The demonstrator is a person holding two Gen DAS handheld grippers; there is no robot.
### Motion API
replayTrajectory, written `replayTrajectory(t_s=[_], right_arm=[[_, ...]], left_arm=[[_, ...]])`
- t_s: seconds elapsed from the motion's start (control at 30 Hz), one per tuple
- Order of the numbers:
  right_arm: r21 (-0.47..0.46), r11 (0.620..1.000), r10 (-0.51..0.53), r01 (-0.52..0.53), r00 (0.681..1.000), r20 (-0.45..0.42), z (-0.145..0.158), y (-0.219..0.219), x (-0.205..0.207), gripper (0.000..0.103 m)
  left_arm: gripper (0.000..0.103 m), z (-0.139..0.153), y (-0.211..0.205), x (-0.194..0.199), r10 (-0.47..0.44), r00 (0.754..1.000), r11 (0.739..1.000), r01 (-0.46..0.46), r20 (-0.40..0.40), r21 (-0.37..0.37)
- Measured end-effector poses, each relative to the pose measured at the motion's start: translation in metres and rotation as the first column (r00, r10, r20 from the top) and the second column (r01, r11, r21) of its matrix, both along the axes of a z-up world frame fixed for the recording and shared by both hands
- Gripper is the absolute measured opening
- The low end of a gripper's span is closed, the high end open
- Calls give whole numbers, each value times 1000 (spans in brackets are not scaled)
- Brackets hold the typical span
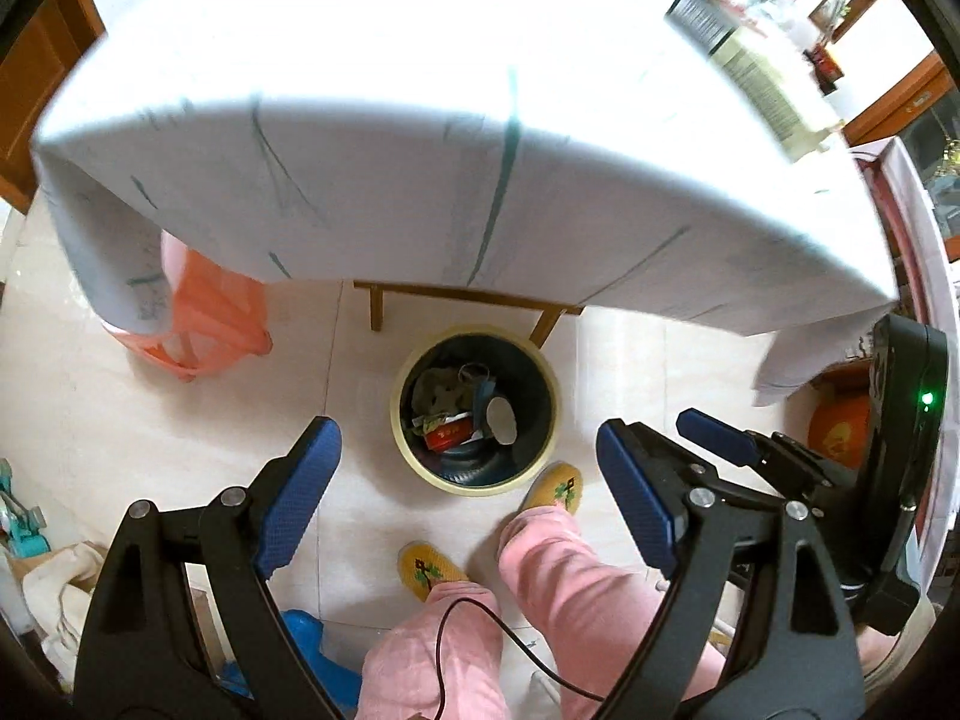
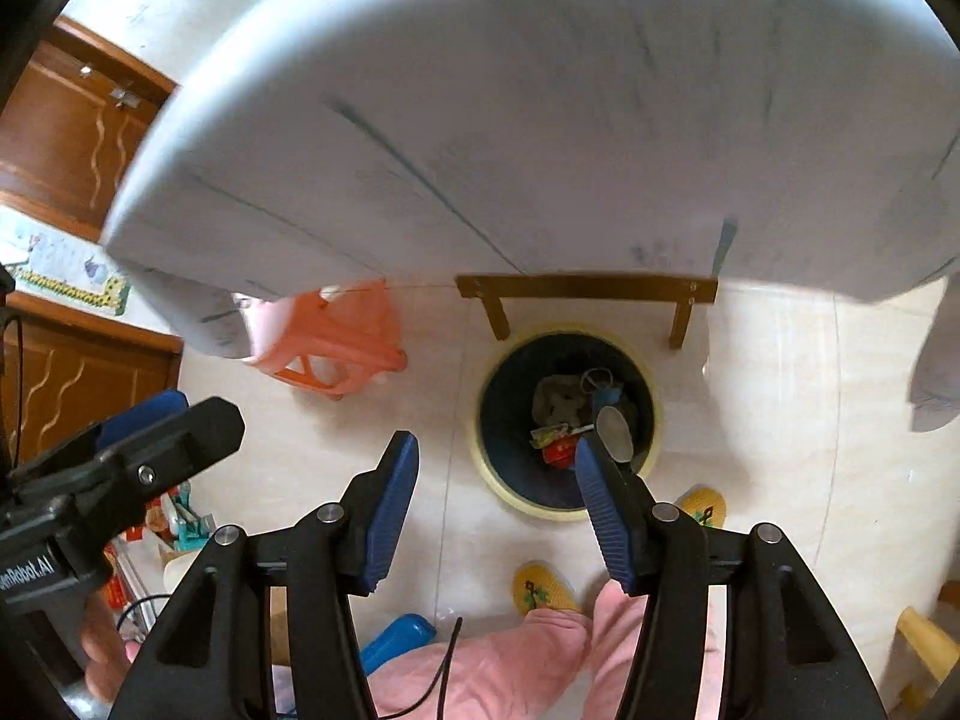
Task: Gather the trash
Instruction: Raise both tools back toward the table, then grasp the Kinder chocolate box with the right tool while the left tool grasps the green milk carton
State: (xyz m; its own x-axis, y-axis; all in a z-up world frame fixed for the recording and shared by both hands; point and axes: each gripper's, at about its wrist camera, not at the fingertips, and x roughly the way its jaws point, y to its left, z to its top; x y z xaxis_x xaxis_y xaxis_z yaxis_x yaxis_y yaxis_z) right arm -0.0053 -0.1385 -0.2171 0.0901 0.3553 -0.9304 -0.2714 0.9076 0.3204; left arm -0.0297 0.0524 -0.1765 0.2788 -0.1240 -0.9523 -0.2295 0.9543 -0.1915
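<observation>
Looking straight down at the floor from both cams. Left gripper (image 1: 468, 492) spread wide, blue pads (image 1: 300, 495) well apart, nothing between them but tile. Right gripper (image 2: 495, 510) also released, jaws parted about halfway, empty too.

Down below: round bin (image 1: 543, 462) w/ pale yellow rim and dark inside, standing on the cream tiled floor (image 1: 150, 420), just past the near edge of the table. Trash (image 1: 447, 435) already lying in the bin: red packet, crumpled wrappers, a pale oval lid or disc, something brownish at the far side, prob. a rag or paper, too blurred to call. In the right cam, right finger's tip overlapping the bin's near rim in the picture, but clearly well above it.

Table (image 1: 360, 150) covered in a white cloth w/ teal lines, filling the far half of both views, motion-blurred. Wooden stool frame (image 2: 588, 288) poking out under the cloth, just beyond the bin. Orange plastic stool (image 1: 210, 324) to the left, partly under the cloth's corner.

Near edge: pink trouser legs (image 1: 558, 576) and yellow slippers (image 1: 429, 567) of the person, right foot nearly touching the bin. Thin black cable (image 1: 480, 624) trailing across the trousers. Blue object (image 2: 396, 639) on the floor near left.
</observation>
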Motion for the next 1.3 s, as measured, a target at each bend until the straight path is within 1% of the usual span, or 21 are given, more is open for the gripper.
replayTrajectory(t_s=[0.07, 0.1, 0.17, 0.23, 0.33, 0.43, 0.5, 0.6, 0.67, 0.83, 0.9, 0.97, 1.1, 1.17, 1.3], right_arm=[[1, 1000, 13, -13, 1000, 26, 29, 2, -4, 57], [3, 1000, 19, -19, 999, 43, 48, 3, -6, 58], [7, 1000, 27, -27, 997, 75, 78, 3, -9, 63], [7, 999, 34, -35, 993, 113, 108, 3, -11, 64], [-1, 999, 40, -41, 984, 172, 151, 1, -17, 65], [-2, 999, 36, -36, 975, 219, 185, -3, -22, 68], [-2, 1000, 28, -29, 968, 248, 203, -7, -25, 69], [-8, 1000, 18, -17, 959, 283, 223, -12, -31, 70], [-9, 1000, 7, -5, 953, 304, 230, -18, -35, 71], [-3, 999, -47, 52, 936, 348, 252, -30, -28, 73], [-1, 998, -64, 69, 931, 358, 256, -34, -18, 73], [-1, 996, -78, 85, 926, 370, 263, -38, -8, 73], [-14, 993, -99, 114, 916, 389, 269, -48, 18, 75], [-31, 990, -114, 138, 907, 405, 271, -56, 38, 80], [-47, 984, -138, 172, 901, 411, 265, -74, 96, 82]], left_arm=[[85, 24, 1, -5, -11, 1000, 1000, 10, 21, 8], [85, 40, 1, -8, -18, 999, 1000, 18, 37, 14], [86, 62, 2, -14, -29, 998, 999, 27, 63, 23], [86, 89, 1, -19, -44, 995, 998, 41, 94, 36], [86, 120, 0, -25, -63, 989, 997, 55, 136, 59], [86, 151, -1, -29, -85, 978, 994, 69, 189, 87], [86, 164, -2, -34, -101, 972, 991, 80, 211, 103], [86, 187, -3, -38, -119, 962, 988, 91, 245, 121], [86, 200, -3, -39, -130, 954, 987, 98, 269, 128], [87, 224, -7, -36, -172, 934, 979, 128, 313, 156], [88, 230, -9, -32, -189, 927, 976, 140, 323, 170], [93, 237, -11, -23, -210, 921, 970, 154, 329, 187], [94, 248, -18, 0, -244, 907, 960, 174, 343, 221], [95, 252, -23, 17, -258, 902, 954, 183, 345, 237], [97, 253, -32, 60, -278, 898, 944, 191, 341, 268]])
